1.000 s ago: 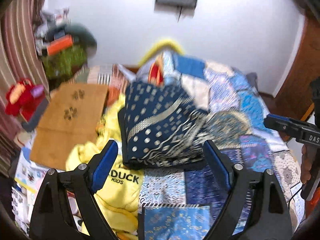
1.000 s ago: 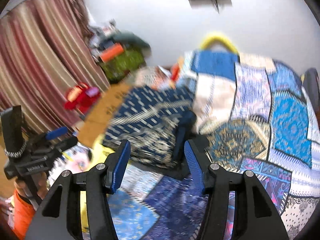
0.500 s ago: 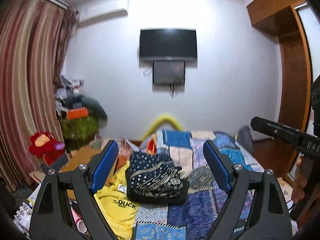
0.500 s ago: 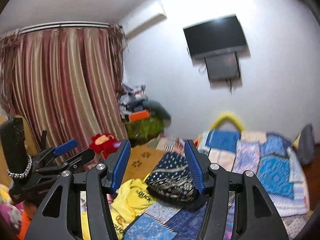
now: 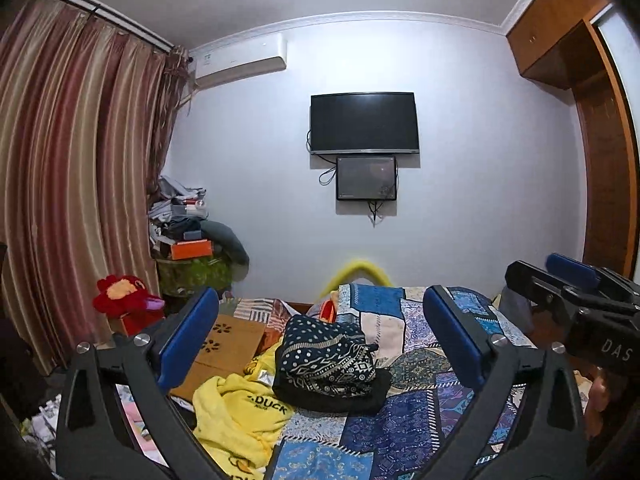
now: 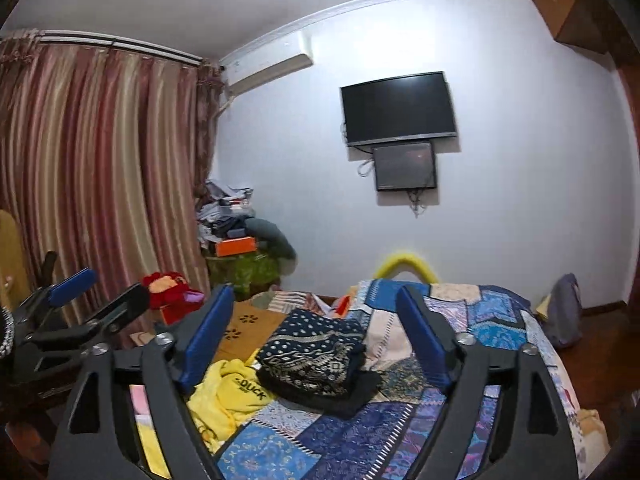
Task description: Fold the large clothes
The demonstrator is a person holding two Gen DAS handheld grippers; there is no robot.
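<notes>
Item one, the navy patterned garment (image 5: 326, 360): it is lying folded into a compact stack on the patchwork bedspread (image 5: 404, 428), near the bed's left side, on top of something dark that I cannot identify. I am counting this piece as done. Item two, the yellow garment (image 5: 236, 412) with "DUCK" lettering: it is sitting crumpled just beside the stack, touching its left edge and spilling toward the bed's edge; I am judging this one still to be folded. Item three, the left gripper (image 5: 320, 344): its blue-padded jaws are opening, standing wide with nothing between them, held clear of the cloth and pointing roughly level across the room. Item four, the right gripper (image 6: 316, 340): its jaws are likewise opening, gaping and empty, apart from the stack. I am reading both tongs as released and free for the next piece. Whether more laundry is waiting beyond the yellow piece, I cannot tell.
</notes>
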